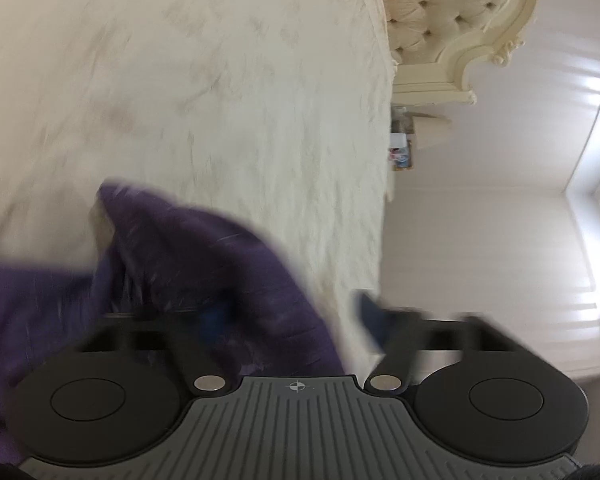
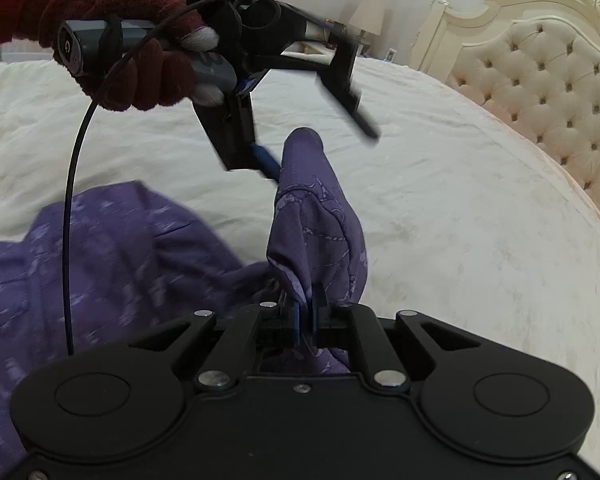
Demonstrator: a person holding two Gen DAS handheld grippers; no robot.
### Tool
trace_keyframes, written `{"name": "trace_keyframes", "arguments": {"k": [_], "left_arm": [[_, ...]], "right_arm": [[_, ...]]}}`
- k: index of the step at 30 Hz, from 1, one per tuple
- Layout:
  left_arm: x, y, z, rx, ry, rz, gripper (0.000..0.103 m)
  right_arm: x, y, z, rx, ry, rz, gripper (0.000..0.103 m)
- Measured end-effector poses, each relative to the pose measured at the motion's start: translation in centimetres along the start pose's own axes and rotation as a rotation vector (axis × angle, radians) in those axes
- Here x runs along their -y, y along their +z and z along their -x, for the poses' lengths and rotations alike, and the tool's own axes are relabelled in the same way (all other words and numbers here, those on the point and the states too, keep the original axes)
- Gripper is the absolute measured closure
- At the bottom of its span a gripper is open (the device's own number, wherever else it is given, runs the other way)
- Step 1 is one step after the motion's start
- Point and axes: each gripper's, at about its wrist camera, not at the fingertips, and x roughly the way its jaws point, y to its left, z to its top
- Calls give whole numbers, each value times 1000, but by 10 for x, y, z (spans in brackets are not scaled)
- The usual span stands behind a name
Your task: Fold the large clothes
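A purple patterned garment [image 2: 120,248] lies bunched on the white bed at lower left. My right gripper [image 2: 308,314] is shut on a fold of it, and the pinched cloth stands up in a peak ahead of the fingers. A hand in a dark red glove [image 2: 132,60] holds my left gripper [image 2: 318,146] above that peak. Its jaws stand apart, and one blue pad [image 2: 266,164] touches the cloth's tip. In the blurred, rolled left wrist view, the garment [image 1: 204,260] drapes over one finger of the left gripper [image 1: 288,312], while the other finger [image 1: 370,320] is bare.
The white bedspread [image 2: 460,220] stretches ahead and to the right. A cream tufted headboard [image 2: 540,80] closes the right side and also shows as the headboard [image 1: 440,12]. A lamp [image 2: 366,12] stands behind the bed. A black cable [image 2: 70,240] hangs from the left gripper.
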Motion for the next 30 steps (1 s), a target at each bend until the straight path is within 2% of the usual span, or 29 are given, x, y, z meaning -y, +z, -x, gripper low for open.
{"name": "trace_keyframes", "arguments": {"k": [2, 5, 7, 11, 14, 17, 18, 19, 21, 22, 24, 26, 29, 30], "left_arm": [[-3, -20, 13, 24, -14, -15, 68], [2, -58, 33, 21, 4, -127, 69], [-4, -84, 46, 17, 27, -157, 70], [-27, -131, 66, 27, 106, -213, 70], [-47, -159, 70, 36, 189, -264, 71], [-64, -175, 65, 36, 275, -302, 71], [-70, -178, 62, 33, 309, -318, 72], [-74, -180, 60, 28, 337, -333, 73], [-80, -181, 54, 9, 404, -361, 73], [-83, -180, 50, -8, 438, -381, 73], [-84, -178, 46, -34, 465, -420, 73], [-77, -174, 46, -38, 474, -463, 73], [-57, -167, 57, 29, 458, -535, 63], [-49, -163, 60, 57, 452, -557, 50]], "right_arm": [[-11, -5, 12, -7, 3, 13, 89], [-28, -15, 29, -24, 6, 57, 88], [-45, -25, 37, -47, 16, 84, 87], [-77, -47, 41, -104, 43, 113, 83], [-93, -61, 37, -145, 60, 54, 77], [-99, -73, 32, -187, 54, -52, 71], [-99, -78, 31, -200, 51, -99, 66], [-96, -82, 29, -224, 48, -164, 56], [-90, -94, 29, -262, 48, -301, 46], [-86, -98, 31, -268, 47, -369, 45], [-72, -107, 36, -264, 34, -534, 44], [-58, -110, 41, -246, 13, -669, 38], [-38, -112, 41, -186, -9, -855, 35], [-34, -113, 38, -174, -14, -900, 32]]}}
